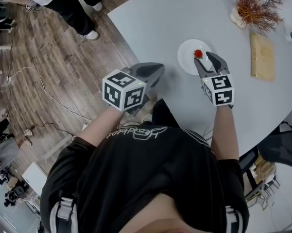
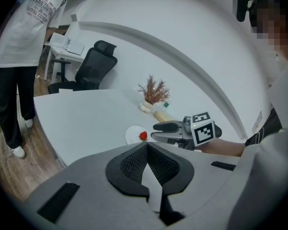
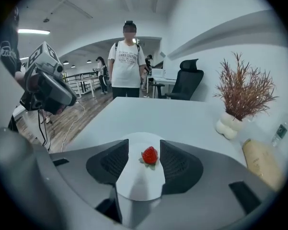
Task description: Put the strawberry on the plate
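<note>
Right gripper view settles it: the strawberry sits on the white plate, right between the jaws of the right gripper. They're spread wide, with gaps on both sides, gripping nothing. From the head view you'd barely see that gap. Left gripper hangs off the table edge, its tips pinched together on nothing. Count: one strawberry, one plate, two grippers, one dried plant.

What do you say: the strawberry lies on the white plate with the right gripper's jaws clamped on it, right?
No. The strawberry lies on the white plate, but the jaws of the right gripper stand apart beside it, unclamped; the right gripper view shows this.
</note>
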Demonstrator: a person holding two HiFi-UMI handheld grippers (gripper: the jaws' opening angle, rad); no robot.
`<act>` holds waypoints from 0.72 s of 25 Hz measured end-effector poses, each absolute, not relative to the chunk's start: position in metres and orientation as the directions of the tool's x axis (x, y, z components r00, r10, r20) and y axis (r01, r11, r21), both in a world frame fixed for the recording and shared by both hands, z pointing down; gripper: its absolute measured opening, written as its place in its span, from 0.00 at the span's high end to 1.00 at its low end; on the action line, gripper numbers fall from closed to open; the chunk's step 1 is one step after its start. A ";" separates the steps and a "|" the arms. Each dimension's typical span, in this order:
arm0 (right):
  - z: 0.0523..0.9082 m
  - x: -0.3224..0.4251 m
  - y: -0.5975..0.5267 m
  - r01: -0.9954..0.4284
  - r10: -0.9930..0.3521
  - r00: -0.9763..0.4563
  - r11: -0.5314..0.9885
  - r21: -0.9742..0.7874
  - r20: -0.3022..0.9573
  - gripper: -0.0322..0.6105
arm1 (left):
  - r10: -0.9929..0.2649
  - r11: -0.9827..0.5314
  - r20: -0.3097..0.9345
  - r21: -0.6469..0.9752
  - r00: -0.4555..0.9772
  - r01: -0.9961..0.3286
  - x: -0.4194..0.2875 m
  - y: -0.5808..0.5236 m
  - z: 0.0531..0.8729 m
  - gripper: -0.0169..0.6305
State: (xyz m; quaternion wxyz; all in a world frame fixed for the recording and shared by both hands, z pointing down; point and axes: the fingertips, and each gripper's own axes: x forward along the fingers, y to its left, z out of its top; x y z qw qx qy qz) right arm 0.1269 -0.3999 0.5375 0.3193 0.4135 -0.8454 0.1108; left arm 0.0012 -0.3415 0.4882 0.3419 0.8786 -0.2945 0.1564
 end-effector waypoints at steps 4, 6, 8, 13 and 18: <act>0.497 0.123 -0.387 -0.781 -0.678 -0.468 0.617 0.094 0.567 0.68 | -0.426 -0.614 0.453 0.490 0.783 -0.618 -0.004 -0.331 0.467 0.96; 0.477 0.119 -0.379 -0.790 -0.698 -0.474 0.606 0.092 0.536 0.69 | -0.434 -0.628 0.439 0.478 0.787 -0.614 -0.007 -0.325 0.456 0.96; 0.454 0.113 -0.369 -0.795 -0.721 -0.483 0.599 0.096 0.497 0.71 | -0.445 -0.645 0.423 0.461 0.790 -0.610 -0.012 -0.318 0.442 0.96; 0.397 0.091 -0.329 -0.801 -0.762 -0.518 0.591 0.092 0.388 0.82 | -0.466 -0.693 0.372 0.411 0.803 -0.593 -0.027 -0.292 0.402 0.96; 0.345 0.064 -0.278 -0.788 -0.777 -0.577 0.611 0.078 0.253 0.88 | -0.478 -0.738 0.319 0.359 0.819 -0.571 -0.042 -0.257 0.363 0.96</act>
